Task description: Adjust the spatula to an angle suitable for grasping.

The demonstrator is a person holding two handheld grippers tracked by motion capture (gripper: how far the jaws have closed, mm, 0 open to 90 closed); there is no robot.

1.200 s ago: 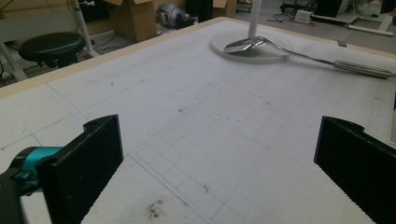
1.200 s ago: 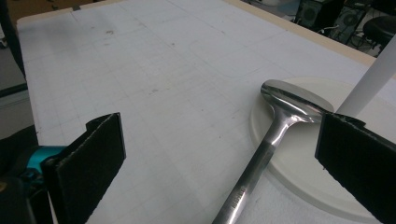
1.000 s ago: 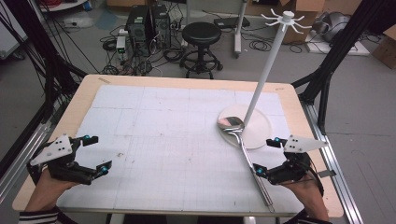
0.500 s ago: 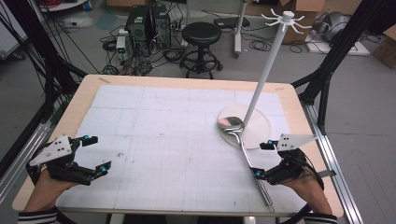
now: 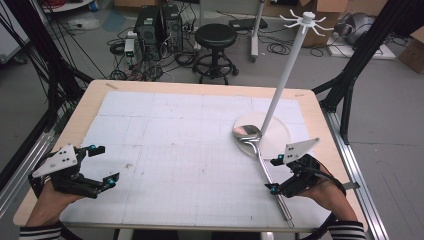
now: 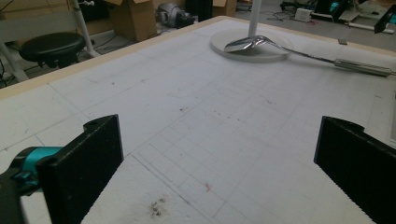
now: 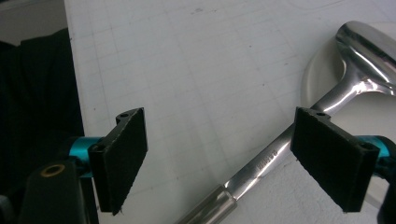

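A long steel ladle (image 5: 246, 132) lies on the white mat, its bowl resting on the round base of a white hook stand (image 5: 278, 135) and its handle running toward the front edge. My right gripper (image 5: 274, 174) straddles that handle about midway. In the right gripper view the jaws (image 7: 226, 158) have just been closing around the handle (image 7: 261, 163), which passes close by the right-hand pad, and the pads do not press on it. My left gripper (image 5: 106, 165) rests open at the front left, its jaws (image 6: 217, 172) wide apart over bare mat. The ladle (image 6: 252, 43) lies far ahead of it.
The stand's pole leans up to a crown of hooks (image 5: 305, 20). The gridded white mat (image 5: 180, 150) covers most of the wooden table (image 5: 70, 125). Behind the table stand a black stool (image 5: 215, 37) and computer towers (image 5: 157, 22). Black frame posts flank both sides.
My right gripper has shifted a little to the left, onto the ladle handle, and its jaws stand slightly narrower. The left gripper, ladle and stand have not moved.
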